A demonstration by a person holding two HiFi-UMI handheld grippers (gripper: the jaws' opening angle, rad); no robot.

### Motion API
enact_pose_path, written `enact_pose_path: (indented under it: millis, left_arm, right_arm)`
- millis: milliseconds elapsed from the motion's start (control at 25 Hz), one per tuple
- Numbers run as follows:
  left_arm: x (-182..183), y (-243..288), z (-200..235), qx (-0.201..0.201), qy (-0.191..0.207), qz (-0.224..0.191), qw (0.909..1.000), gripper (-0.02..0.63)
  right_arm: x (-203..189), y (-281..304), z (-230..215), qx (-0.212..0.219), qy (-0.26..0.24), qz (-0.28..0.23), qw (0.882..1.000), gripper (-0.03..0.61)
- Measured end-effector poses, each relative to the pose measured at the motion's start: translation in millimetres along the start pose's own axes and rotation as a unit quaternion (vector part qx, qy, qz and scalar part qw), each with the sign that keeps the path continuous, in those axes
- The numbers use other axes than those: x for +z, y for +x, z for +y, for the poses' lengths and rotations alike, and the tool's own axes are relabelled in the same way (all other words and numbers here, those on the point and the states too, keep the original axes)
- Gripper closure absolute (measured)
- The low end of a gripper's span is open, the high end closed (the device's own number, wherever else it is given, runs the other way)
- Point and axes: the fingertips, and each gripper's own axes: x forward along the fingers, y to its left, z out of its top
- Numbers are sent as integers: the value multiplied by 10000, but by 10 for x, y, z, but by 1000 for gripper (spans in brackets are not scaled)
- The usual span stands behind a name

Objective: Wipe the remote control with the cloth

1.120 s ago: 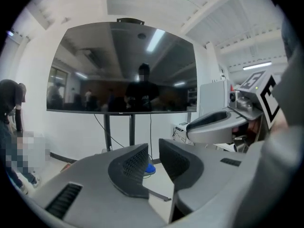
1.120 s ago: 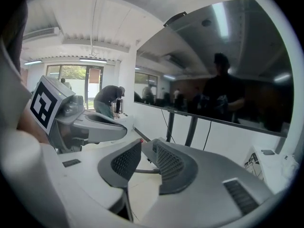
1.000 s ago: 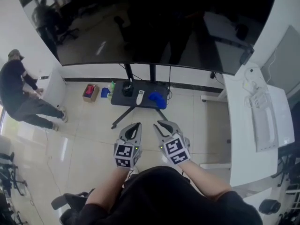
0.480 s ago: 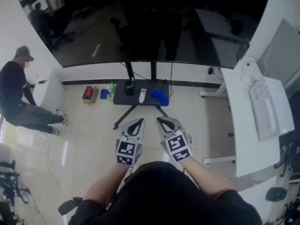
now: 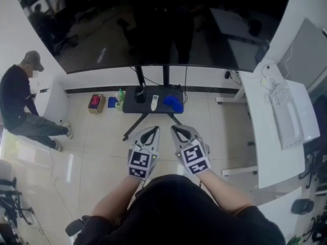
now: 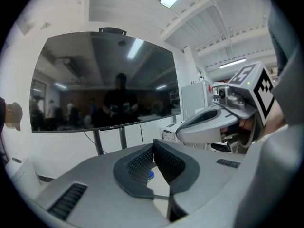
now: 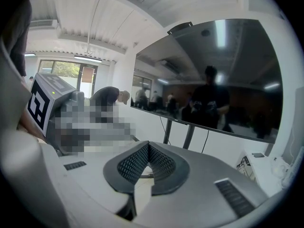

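Left gripper (image 5: 153, 130): lower centre of the head view, jaws clenched with nothing between them; its own view (image 6: 153, 148) shows the ribbed pads (image 6: 140, 162) meeting.
Right gripper (image 5: 177, 130): just beside the left one, jaws likewise closed on nothing; its own view (image 7: 148, 146) shows the pads pressed tip to tip.
Floor (image 5: 102, 142): pale tiles, bare and open between the grippers and the stand ahead.
Stand base (image 5: 145, 109): dark plate on the floor, centre of the head view, under the screen.
Remote control (image 5: 155, 103): white, lying on the stand base, well apart from both grippers.
Cloth (image 5: 172, 103): blue, bunched, on the same base just right of the remote control.
Screen (image 5: 163, 24): wide and dark across the top; both gripper views show it upright with reflections.
Head view only: remote control, red box (image 5: 94, 102) and green bottle (image 5: 121, 95) left of the base.
Left gripper view only: the right gripper's marker cube (image 6: 251, 82) at the right edge.
Right gripper view only: windows (image 7: 66, 70) at upper left.
Right edge: white desk (image 5: 271, 152).
Left edge: a bent-over person (image 5: 20, 103).
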Motion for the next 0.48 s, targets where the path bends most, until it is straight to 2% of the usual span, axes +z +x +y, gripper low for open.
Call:
enact_pose_path:
  millis: [480]
  left_arm:
    - [48, 35, -88, 34, -27, -35, 10000, 612]
  right_arm:
    - [-32, -57, -35, 33, -83, 25, 10000, 571]
